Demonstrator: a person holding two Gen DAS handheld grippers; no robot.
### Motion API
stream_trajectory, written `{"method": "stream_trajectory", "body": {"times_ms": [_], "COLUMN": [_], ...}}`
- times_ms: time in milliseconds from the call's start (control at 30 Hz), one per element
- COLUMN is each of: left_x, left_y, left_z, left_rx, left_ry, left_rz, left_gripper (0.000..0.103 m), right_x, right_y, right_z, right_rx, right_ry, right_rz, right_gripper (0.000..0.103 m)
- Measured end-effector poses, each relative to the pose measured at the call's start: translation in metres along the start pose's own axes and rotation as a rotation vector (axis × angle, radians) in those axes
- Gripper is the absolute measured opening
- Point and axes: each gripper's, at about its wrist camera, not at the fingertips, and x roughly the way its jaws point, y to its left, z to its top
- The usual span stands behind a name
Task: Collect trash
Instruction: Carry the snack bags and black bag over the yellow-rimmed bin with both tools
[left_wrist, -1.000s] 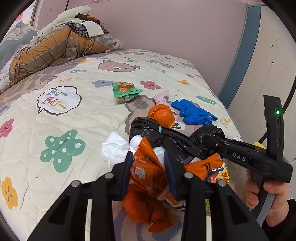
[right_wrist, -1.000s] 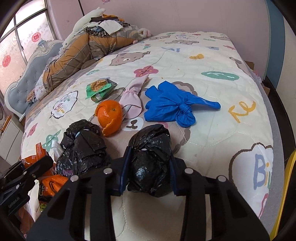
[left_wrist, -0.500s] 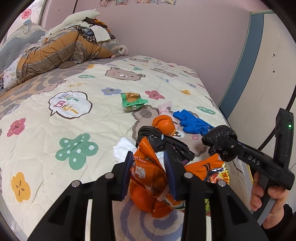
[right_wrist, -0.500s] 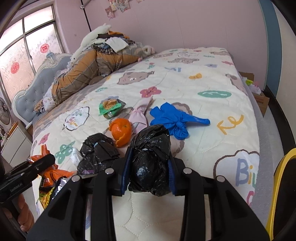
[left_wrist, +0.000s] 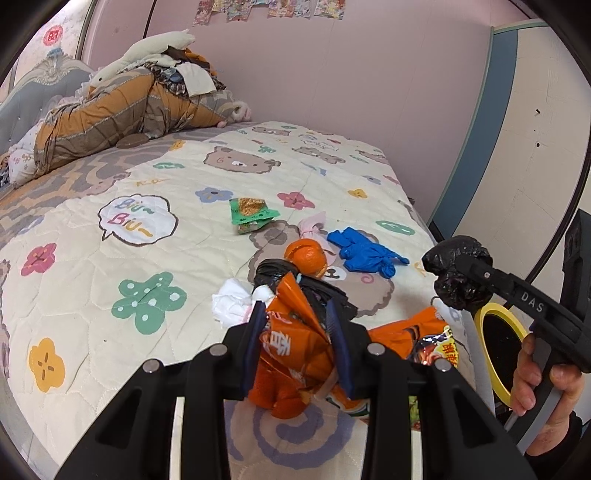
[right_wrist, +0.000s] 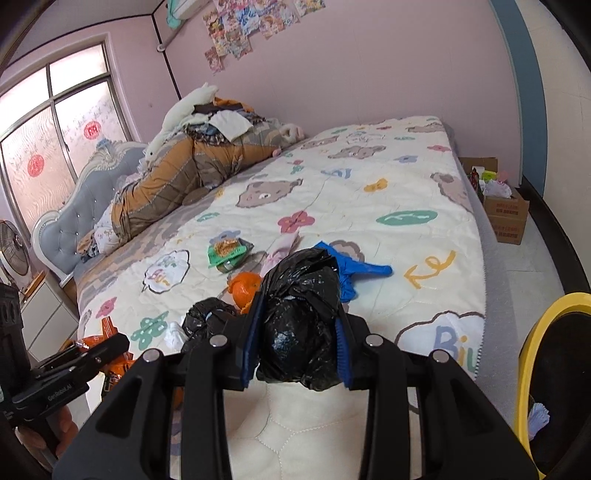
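My left gripper (left_wrist: 295, 343) is shut on an orange snack wrapper (left_wrist: 291, 347) and holds it above the bed's near edge. My right gripper (right_wrist: 295, 332) is shut on a knotted black bag (right_wrist: 301, 321), lifted off the quilt; it also shows in the left wrist view (left_wrist: 458, 273). On the quilt lie a second black bag (right_wrist: 207, 319), an orange peel (left_wrist: 306, 256), a blue glove (left_wrist: 364, 253), a pink wrapper (left_wrist: 312, 227), a green packet (left_wrist: 249, 214), white tissue (left_wrist: 231, 304) and another orange wrapper (left_wrist: 417, 339). A yellow-rimmed bin (right_wrist: 550, 373) stands at the right.
A rolled quilt with clothes and a plush toy (left_wrist: 122, 110) lies at the bed's head. A cardboard box (right_wrist: 502, 210) with items stands on the floor beyond the bed. A fan (right_wrist: 14, 251) stands at the left by the headboard.
Both grippers have risen and drawn back from the bed with their loads. The black bag in the right gripper has come off the quilt and moved right, toward the yellow bin.
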Motion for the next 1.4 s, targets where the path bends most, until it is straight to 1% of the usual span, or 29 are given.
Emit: {"method": "stream_trajectory", "body": {"times_ms": [200,467,700,800,1067,1400], "left_x": [-0.009,-0.005,0.005,0.009,0.022,0.033], "left_y": [-0.019,-0.045,-0.078,-0.095,-0.136,-0.188], "left_z": [0.005,0.008,0.010,0.010,0.012,0.014], "left_rx": [0.035,0.062,0.091,0.119,0.184,0.258], "left_ry": [-0.020,0.005,0.034,0.040,0.067,0.088], "left_rz": [-0.010,-0.056,-0.101,-0.111,-0.147,-0.196], "left_gripper": [0.032,0.032,0.032,0.032,0.032,0.032], "right_x": [-0.022,-0.048,-0.073,-0.085,-0.111,-0.135], "right_y": [-0.007,-0.023,-0.052,-0.066,-0.104,-0.142], "right_z": [0.007,0.009,0.010,0.008,0.008,0.008], "right_rx": [0.020,0.029,0.046,0.056,0.100,0.127], "right_ry": [-0.017,-0.006,-0.009,-0.017,-0.029,-0.033], "right_rz": [-0.017,-0.070,-0.124,-0.148,-0.182,-0.233], "right_gripper": [0.033,0.033,0.033,0.033,0.033,0.033]}}
